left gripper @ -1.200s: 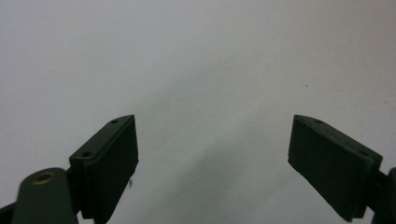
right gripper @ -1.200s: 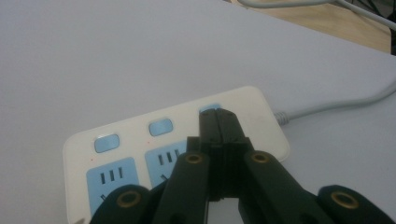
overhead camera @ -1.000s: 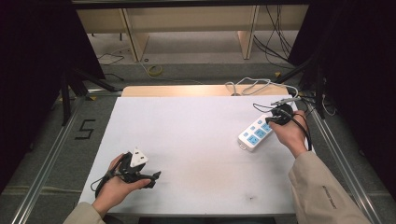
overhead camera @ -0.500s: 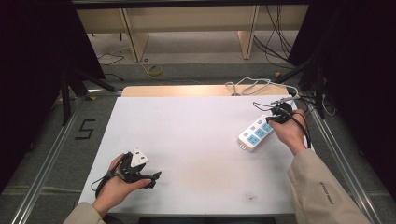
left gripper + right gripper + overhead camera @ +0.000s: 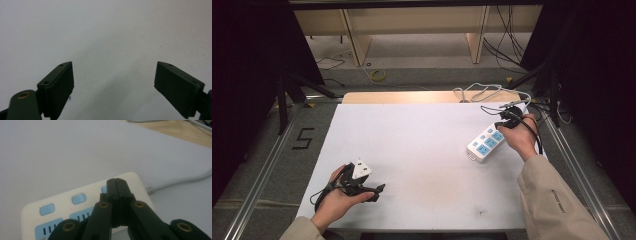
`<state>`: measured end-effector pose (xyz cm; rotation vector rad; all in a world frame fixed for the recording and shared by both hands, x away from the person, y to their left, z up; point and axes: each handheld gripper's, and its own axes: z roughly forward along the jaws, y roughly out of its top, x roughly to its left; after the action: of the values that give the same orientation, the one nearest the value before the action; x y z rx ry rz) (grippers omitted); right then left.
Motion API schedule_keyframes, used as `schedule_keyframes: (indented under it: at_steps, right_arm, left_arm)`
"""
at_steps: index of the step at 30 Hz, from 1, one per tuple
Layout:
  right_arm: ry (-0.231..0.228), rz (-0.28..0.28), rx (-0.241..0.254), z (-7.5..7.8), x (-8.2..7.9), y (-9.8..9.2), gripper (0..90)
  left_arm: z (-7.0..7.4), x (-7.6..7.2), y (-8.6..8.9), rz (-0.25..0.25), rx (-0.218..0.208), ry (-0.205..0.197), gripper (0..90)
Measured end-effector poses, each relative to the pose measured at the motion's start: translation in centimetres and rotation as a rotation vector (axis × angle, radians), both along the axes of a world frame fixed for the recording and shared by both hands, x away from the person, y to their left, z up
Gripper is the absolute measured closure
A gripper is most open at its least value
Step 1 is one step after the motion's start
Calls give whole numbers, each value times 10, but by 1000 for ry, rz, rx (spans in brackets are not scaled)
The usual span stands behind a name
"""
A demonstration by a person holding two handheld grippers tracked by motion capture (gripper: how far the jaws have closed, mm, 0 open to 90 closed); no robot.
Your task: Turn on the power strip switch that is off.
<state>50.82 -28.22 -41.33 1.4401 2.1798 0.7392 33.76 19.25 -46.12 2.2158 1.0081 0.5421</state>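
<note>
A white power strip (image 5: 485, 145) with blue sockets and blue switch buttons lies at the table's right side, its cord (image 5: 482, 92) running off the far edge. My right gripper (image 5: 502, 124) is shut and holds nothing. In the right gripper view its closed tips (image 5: 116, 181) sit over the cord end of the strip (image 5: 62, 200), partly covering one blue button; whether they touch it I cannot tell. Two other buttons (image 5: 78, 198) show to the left. My left gripper (image 5: 378, 193) rests near the front left corner, open (image 5: 113, 75) over bare white tabletop.
The white table (image 5: 422, 150) has a wooden strip along its far edge (image 5: 412, 96). Metal rails run down both sides. The grey cord (image 5: 180, 181) curves away from the strip. Black cables trail from the right hand.
</note>
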Motion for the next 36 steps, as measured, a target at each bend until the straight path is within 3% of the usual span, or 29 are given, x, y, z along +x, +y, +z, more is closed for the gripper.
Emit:
schedule_keyframes:
  at_steps: [36]
  right_arm:
    - [47,-7,-14,-11,19,7,900]
  left_arm:
    - [-1,0,0,-3,-8,1,157]
